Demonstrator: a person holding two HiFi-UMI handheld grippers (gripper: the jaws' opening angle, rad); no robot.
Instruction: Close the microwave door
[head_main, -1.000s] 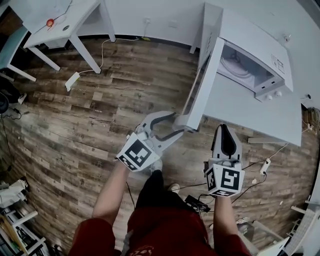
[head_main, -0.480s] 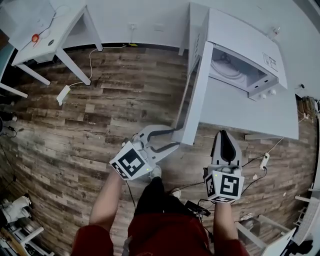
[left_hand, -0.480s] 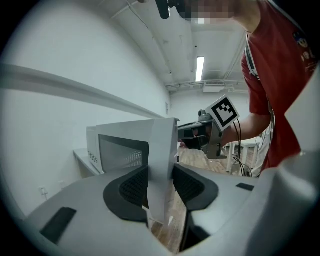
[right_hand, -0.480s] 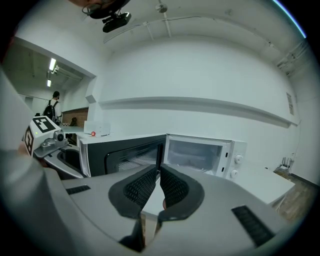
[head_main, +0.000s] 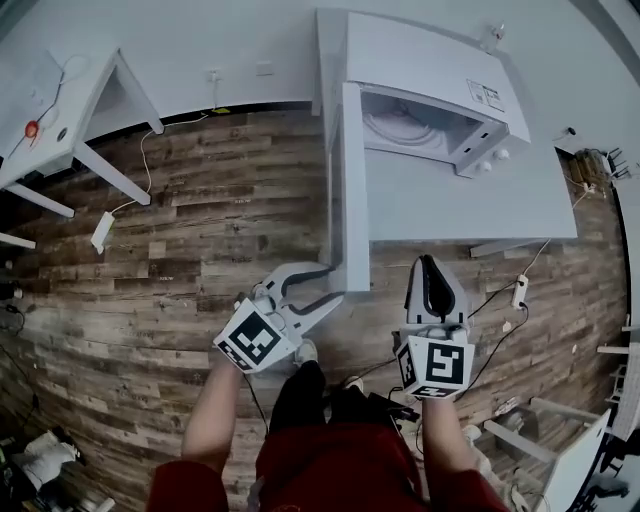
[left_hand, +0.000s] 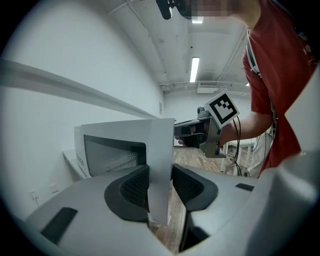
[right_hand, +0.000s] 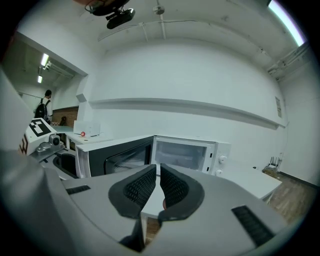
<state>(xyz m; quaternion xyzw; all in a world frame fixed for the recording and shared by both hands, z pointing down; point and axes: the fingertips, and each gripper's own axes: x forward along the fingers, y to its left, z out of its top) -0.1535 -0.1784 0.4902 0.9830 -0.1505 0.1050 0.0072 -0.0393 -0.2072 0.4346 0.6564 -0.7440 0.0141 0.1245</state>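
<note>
Head view: microwave door (head_main: 352, 180) swung open from microwave (head_main: 430, 60) at table's (head_main: 470, 215) far left, seen edge-on. Long axis near-far, faces hidden. Near edge clamped by just-closing left gripper (head_main: 334, 283). Right gripper (head_main: 430, 268) jaws nearly together, empty.

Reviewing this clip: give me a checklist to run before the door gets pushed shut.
1. Grip: left tongs on microwave door: ok; the pads have just been closing onto its free edge.
2. Door open, ready to swing: ok.
3. Nothing protruding from the cavity: ok.
4. The right tongs empty: ok, shut on nothing.
5. The right tongs outside the door's swing: cannot tell.
</note>
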